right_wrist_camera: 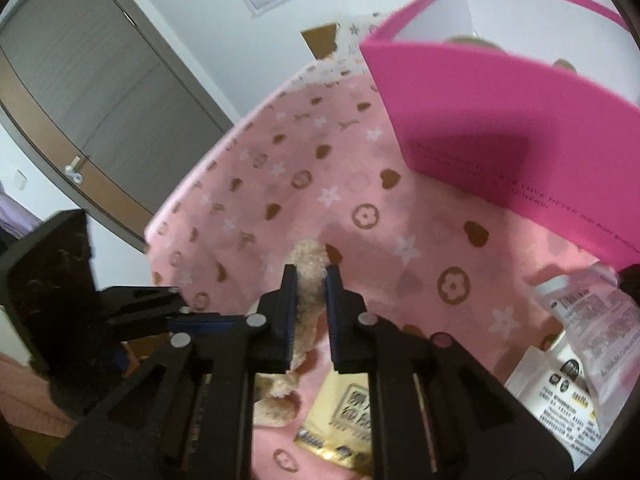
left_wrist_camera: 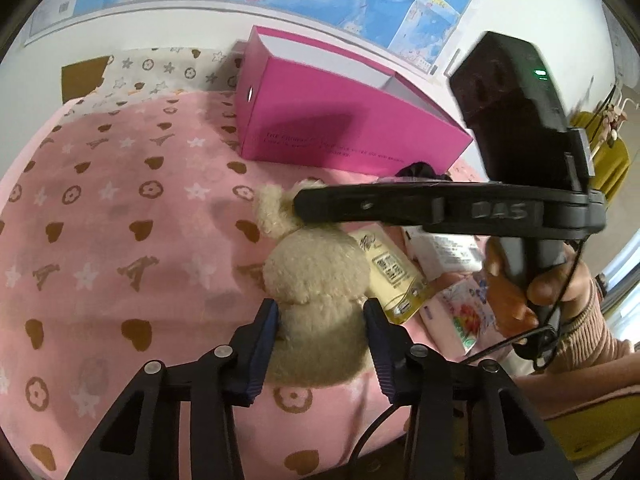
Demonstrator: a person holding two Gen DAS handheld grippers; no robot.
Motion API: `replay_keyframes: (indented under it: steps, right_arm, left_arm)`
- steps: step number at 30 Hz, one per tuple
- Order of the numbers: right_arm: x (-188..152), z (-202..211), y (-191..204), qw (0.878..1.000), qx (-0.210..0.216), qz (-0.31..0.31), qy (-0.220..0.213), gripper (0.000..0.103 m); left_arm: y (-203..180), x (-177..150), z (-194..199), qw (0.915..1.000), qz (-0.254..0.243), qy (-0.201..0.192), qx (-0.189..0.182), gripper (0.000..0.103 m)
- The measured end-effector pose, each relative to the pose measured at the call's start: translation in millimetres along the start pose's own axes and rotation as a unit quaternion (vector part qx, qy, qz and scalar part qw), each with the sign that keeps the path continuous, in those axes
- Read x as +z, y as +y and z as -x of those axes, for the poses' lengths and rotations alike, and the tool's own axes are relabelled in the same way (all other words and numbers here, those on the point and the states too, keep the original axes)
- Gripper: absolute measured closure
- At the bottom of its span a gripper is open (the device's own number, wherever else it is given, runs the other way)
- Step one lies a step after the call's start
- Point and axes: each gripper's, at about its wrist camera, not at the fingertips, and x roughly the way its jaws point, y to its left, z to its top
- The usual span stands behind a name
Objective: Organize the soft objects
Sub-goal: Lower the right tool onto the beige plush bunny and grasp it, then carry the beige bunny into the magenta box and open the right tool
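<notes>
Both grippers on plush toy [left_wrist_camera: 316, 276], lying near middle of pink patterned bedspread [left_wrist_camera: 120, 208], just before pink box [left_wrist_camera: 340, 120]. Left gripper [left_wrist_camera: 322, 332] narrowed around toy's body, pads touching its sides. Right gripper [right_wrist_camera: 311, 304] pinched tight on toy's ear. Toy not yet lifted; box open, something pale dimly inside, rest of sorting seemingly ahead. Yellow packet [left_wrist_camera: 394, 276] and white packets [right_wrist_camera: 576, 368] beside toy toward right edge, untouched. Writing: "DAS" moulded on right gripper's arm; dark print along box side, unreadable; packet labels too blurred.
</notes>
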Motion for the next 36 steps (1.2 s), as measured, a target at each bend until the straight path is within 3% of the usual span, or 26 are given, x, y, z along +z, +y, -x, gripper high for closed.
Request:
replay_keyframes:
  steps: [7,12,18,28,34,36]
  right_arm:
    - [13.7,46.5,28.7,0.997,0.028,0.021,-0.067,0.089]
    - [31.4,78.4,45.6,0.993,0.031,0.045,-0.109,0.089]
    - [61.3,111.4,43.2,0.986,-0.003,0.06,-0.158,0.089]
    - [128.1,136.1,-19.6,0.972,-0.02,-0.002,-0.233,0.089]
    - [155.0,118.1,-59.5,0.971,-0.029,-0.049,-0.231,0.089]
    - [159.0,111.0,-71.3,0.972,-0.029,-0.065,-0.226,0.09]
  left_arm:
    - [-10.4,25.6,18.8,0.9987,-0.013,-0.041,-0.027,0.059]
    - [-27.6,56.5,26.8,0.9958,-0.051,-0.071,-0.026,0.059]
    - [-40.8,108.6,25.2,0.9902,-0.092,-0.105,-0.007,0.059]
    - [-42.5,200.0,-12.9,0.9863,-0.111,-0.111,0.049,0.059]
    - [-18.9,231.4,-51.9,0.9884,-0.091,-0.082,0.09,0.059]
    - [-10.8,236.4,-62.1,0.9891,-0.082,-0.073,0.098,0.063]
